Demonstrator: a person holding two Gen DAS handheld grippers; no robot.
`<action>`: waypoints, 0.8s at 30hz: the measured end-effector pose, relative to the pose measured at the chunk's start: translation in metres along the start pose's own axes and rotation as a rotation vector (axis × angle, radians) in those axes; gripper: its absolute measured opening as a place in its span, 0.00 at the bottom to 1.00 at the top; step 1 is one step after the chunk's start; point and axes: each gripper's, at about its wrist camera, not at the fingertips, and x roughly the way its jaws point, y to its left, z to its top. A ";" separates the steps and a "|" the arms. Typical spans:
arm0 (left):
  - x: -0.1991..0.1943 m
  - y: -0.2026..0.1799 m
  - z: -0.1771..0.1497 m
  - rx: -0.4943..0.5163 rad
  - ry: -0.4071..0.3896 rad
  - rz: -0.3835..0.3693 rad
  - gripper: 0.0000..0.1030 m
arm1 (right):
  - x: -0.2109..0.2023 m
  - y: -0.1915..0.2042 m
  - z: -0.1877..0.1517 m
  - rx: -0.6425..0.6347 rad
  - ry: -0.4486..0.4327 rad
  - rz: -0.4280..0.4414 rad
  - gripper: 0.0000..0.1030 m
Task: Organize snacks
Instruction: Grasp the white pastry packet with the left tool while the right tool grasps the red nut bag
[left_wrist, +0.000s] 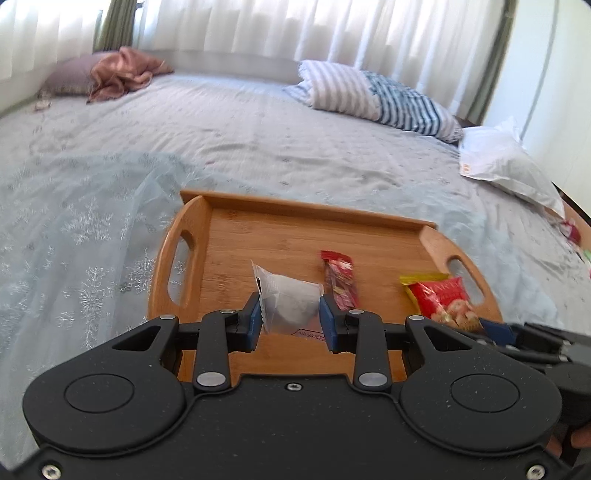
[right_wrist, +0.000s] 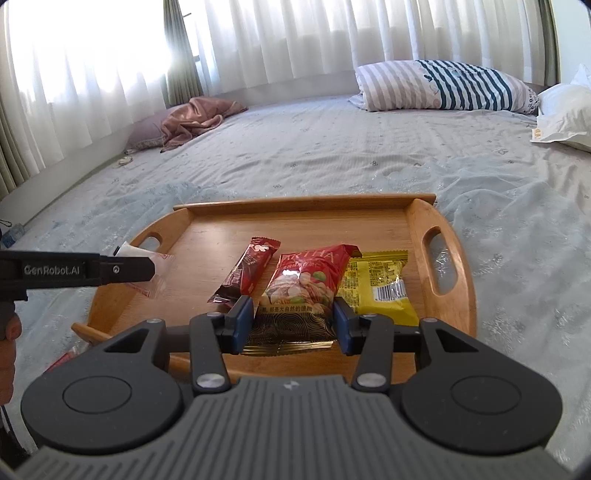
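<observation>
Left view: the left gripper (left_wrist: 290, 317) has its fingers clamped on a white packet (left_wrist: 290, 301) above the tray's (left_wrist: 295, 206) near edge; best set it by the left handle.

Right view: the right gripper (right_wrist: 293, 321) grips the red bag (right_wrist: 306, 284) mid-tray; lay it beside the yellow pack (right_wrist: 384, 284) without overlap.

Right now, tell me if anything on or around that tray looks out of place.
One red wrapper lies on the bedspread beside the tray's near left corner, not on the tray. On it, the yellow packet sits partly under the red nut bag.
</observation>
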 end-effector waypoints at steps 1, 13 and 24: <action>0.006 0.002 0.002 -0.005 0.005 -0.005 0.30 | 0.004 0.000 0.001 0.000 0.006 0.001 0.48; 0.060 0.006 0.010 -0.032 0.056 -0.011 0.30 | 0.040 -0.005 0.010 0.001 0.059 0.022 0.48; 0.074 0.003 0.007 -0.037 0.068 -0.009 0.29 | 0.048 -0.007 0.012 -0.007 0.066 0.018 0.49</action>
